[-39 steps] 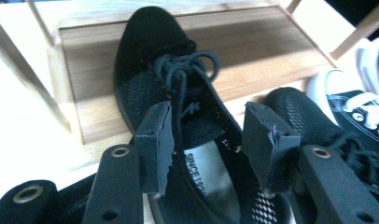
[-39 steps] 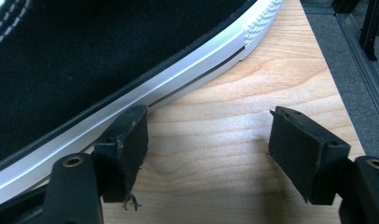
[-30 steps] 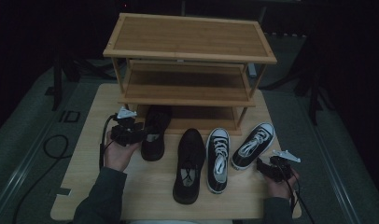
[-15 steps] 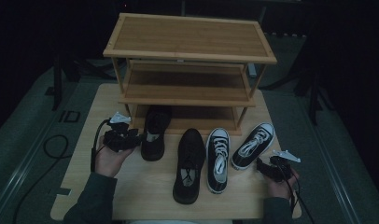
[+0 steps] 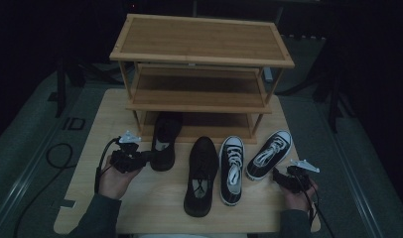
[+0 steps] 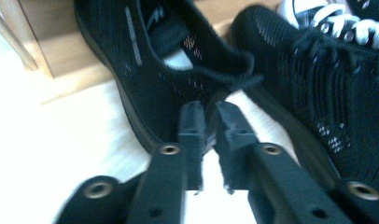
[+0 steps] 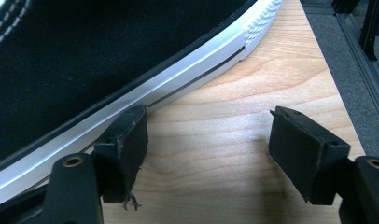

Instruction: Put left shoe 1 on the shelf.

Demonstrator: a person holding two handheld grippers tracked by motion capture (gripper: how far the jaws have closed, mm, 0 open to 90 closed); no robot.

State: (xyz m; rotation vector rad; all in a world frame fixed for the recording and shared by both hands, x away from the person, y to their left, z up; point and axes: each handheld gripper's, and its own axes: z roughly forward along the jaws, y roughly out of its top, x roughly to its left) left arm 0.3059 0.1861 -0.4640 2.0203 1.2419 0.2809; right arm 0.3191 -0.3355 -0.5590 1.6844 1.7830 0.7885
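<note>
- Closing on the mesh shoe [image 6: 145, 70]: the left gripper [image 6: 206, 116] has moved to its heel, jaws just drawn nearly together, apparently pinching the collar.
- Shoe on desk [image 5: 90, 129], toe under rack [image 5: 199, 64]; lift looks next.
- Right gripper [image 7: 206, 140] idle, jaws wide, empty, beside sneaker [image 7: 108, 56].

Your rack [image 5: 202, 64] stands at the table's [image 5: 90, 198] far side; four shoes lie before it, the leftmost shoe [image 5: 165, 139] reaching under its lowest shelf.
</note>
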